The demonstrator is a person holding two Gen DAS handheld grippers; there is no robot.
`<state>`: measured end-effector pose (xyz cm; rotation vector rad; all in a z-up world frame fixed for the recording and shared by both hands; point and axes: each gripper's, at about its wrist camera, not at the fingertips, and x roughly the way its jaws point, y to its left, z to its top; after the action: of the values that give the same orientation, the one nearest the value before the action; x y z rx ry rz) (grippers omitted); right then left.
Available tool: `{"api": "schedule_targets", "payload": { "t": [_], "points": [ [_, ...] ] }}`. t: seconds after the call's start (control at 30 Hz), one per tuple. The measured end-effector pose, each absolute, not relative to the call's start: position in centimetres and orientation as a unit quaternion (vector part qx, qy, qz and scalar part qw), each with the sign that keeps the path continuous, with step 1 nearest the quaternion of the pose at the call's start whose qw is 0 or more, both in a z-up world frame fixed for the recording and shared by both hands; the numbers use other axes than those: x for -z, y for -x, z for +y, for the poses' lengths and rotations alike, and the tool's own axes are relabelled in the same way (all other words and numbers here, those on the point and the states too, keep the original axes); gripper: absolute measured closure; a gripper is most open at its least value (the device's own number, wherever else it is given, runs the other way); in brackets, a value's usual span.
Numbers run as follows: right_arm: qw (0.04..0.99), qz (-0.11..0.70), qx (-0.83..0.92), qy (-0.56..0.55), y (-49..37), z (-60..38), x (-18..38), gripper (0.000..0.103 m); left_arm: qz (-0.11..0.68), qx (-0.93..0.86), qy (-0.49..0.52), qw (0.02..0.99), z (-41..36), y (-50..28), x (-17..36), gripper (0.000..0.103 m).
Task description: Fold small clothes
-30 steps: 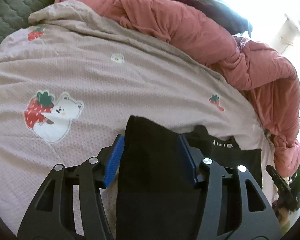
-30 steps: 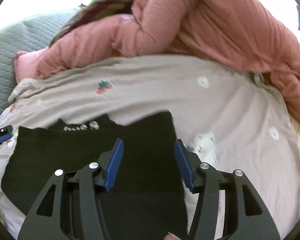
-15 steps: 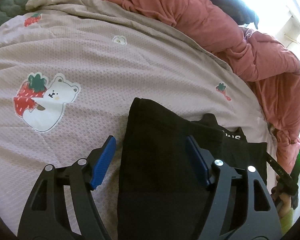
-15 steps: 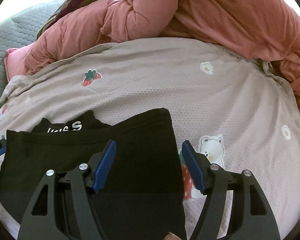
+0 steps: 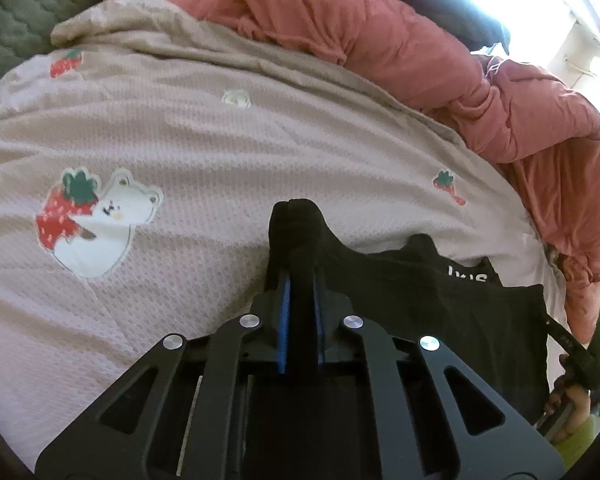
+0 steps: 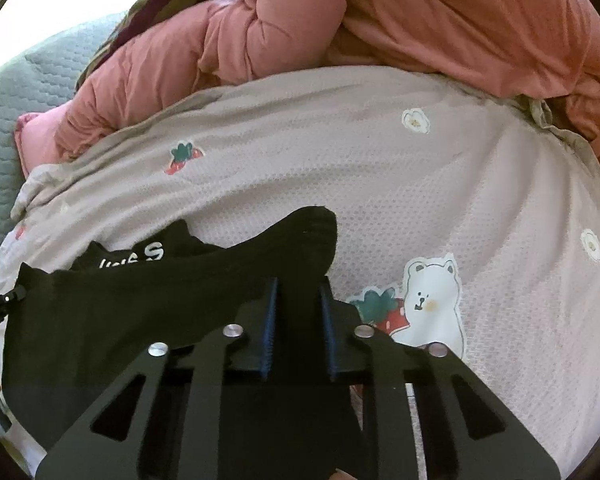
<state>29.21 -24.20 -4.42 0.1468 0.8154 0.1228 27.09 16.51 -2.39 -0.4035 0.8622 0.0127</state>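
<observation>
Item: black garment (image 5: 420, 292), soft knit, white lettering near its far edge, lying on the bed's pale pink blanket (image 5: 220, 152) right in front of both my tools.

Left gripper (image 5: 300, 280): my jaws have just closed; the blue pads pinch a bunched corner of the black garment, which stands up in a narrow ridge past the tips.

Right gripper (image 6: 298, 296): jaws have just closed too, ribbed blue pads clamped on the garment's other near corner, cloth humped up ahead of them.

Left wrist view only: the right tool (image 5: 580, 352) at the far right edge, a green light on it and a hand (image 5: 572, 404) beneath; a strawberry print and a bear-with-strawberry print to my left.

Right wrist view only: the tip of the left tool at the left edge; a bear print (image 6: 428, 300) just right of my fingers.

Both views: waffle-textured blanket with cartoon prints; a puffy salmon-pink quilt (image 6: 420, 20) heaped behind; a grey-green stitched quilted cover (image 6: 12, 92) at the far left.
</observation>
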Motion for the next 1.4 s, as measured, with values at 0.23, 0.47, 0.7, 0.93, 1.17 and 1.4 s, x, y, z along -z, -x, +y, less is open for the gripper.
{"api": "schedule_targets", "payload": {
  "t": [0.23, 0.47, 0.7, 0.93, 1.17, 1.4],
  "points": [
    [0.92, 0.377, -0.061, -0.085, -29.0, -24.7, 3.5, 0.093, 0.369, -0.008, 0.168, 0.914, 16.2, -26.5, -0.6, 0.1],
    [0.919, 0.387, -0.043, -0.057, -29.3, -24.4, 5.2, 0.093, 0.417, -0.036, 0.154, 0.895, 16.5, -27.8, 3.4, 0.099],
    [0.914, 0.404, 0.0, -0.046, -29.8, -24.8, 6.6, 0.091, 0.427, -0.039, 0.134, 0.893, 16.3, -27.5, 4.9, 0.088],
    [0.913, 0.403, 0.004, -0.057, -29.1, -25.0, 5.7, 0.084, 0.426, -0.037, 0.135, 0.894, 16.5, -26.3, 3.7, 0.078],
    [0.92, 0.386, -0.019, -0.06, -26.6, -24.5, 3.3, 0.052, 0.415, -0.037, 0.13, 0.9, 16.0, -25.0, 1.8, 0.062],
    [0.927, 0.367, -0.048, -0.062, -23.6, -23.8, 1.0, 0.029, 0.401, -0.041, 0.113, 0.908, 15.4, -23.6, -0.2, 0.043]
  ]
}}
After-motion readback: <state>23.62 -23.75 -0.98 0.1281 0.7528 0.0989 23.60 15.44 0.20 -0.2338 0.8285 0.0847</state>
